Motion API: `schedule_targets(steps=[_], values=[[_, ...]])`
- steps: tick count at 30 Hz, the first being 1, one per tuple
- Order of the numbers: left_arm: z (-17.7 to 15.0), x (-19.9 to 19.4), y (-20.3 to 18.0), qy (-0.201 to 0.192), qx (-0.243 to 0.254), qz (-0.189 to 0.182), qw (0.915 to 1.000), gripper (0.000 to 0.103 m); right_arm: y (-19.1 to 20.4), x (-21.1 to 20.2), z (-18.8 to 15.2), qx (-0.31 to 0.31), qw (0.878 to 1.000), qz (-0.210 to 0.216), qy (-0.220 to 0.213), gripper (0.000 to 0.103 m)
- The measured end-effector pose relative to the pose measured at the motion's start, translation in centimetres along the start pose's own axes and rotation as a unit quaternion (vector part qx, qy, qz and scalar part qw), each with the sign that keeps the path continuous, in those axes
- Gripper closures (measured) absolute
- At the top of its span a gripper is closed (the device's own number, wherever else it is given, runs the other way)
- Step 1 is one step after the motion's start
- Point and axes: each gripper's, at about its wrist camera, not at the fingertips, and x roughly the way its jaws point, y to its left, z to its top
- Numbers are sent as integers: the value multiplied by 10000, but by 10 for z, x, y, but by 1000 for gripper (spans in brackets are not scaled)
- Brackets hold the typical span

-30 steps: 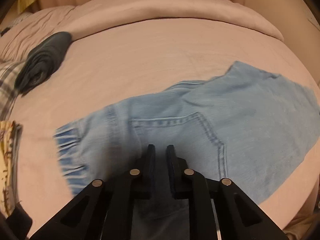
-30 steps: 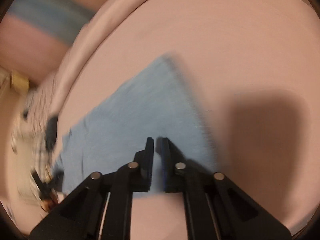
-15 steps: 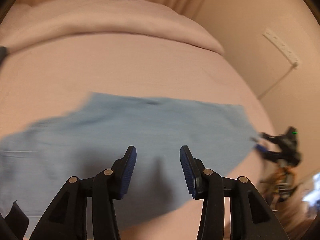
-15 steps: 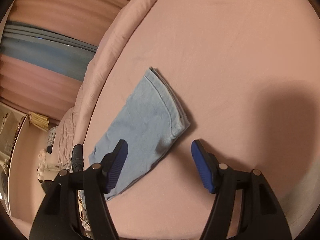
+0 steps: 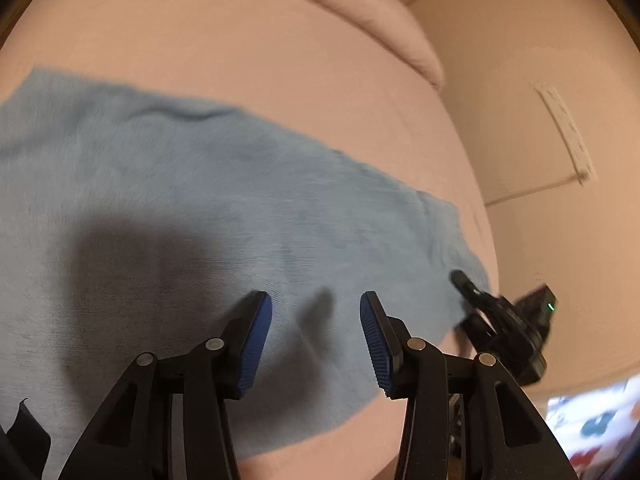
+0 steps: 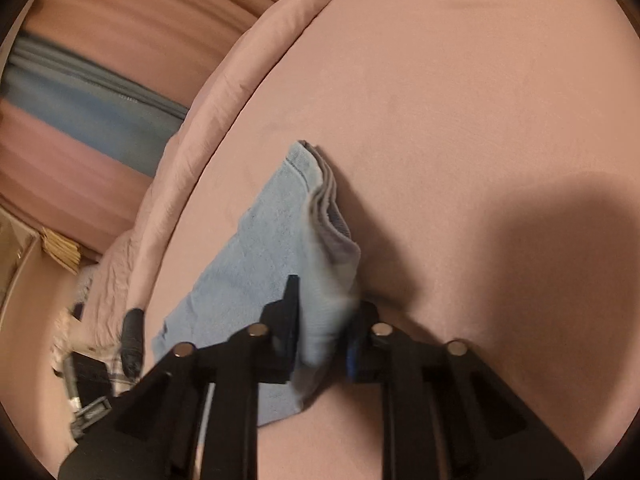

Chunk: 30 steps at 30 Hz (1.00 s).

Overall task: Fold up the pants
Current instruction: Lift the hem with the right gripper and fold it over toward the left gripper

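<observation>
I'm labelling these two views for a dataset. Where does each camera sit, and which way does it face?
Left wrist: sits on the left claw, looking down along its open fingers at the jeans spread on the bed; the right claw shows at the far hem.
Right wrist: sits on the right claw, looking down at the hem of the jeans, jaws closing with the denim between them.
Shared: the jeans, the bed, the right claw.

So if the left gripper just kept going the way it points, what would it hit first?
Probably the light blue denim pants spread on the pink bed; the open left gripper hangs just above them.
</observation>
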Motion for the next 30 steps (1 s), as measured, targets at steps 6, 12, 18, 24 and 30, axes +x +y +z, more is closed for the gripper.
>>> schedule_targets(steps=[6,12,18,24,30], values=[[1,-1,9,-45,-201,-144,9997,58,48,-17,-2,-856,9961,-21,-216,88],[2,-46,19,-427,-476,-916,9937,58,142,-21,-26,-2404,9701,292,-181,89],[0,-84,37,-798,-770,-1508,9823,26,200,25,-82,-3497,9360,263,306,89],[6,-53,56,-306,-1188,-1650,9786,26,210,73,-147,-4368,8958,-17,825,89],[12,-49,64,-460,-1116,-1314,9840,88,204,77,-158,-4646,8804,-328,897,88]])
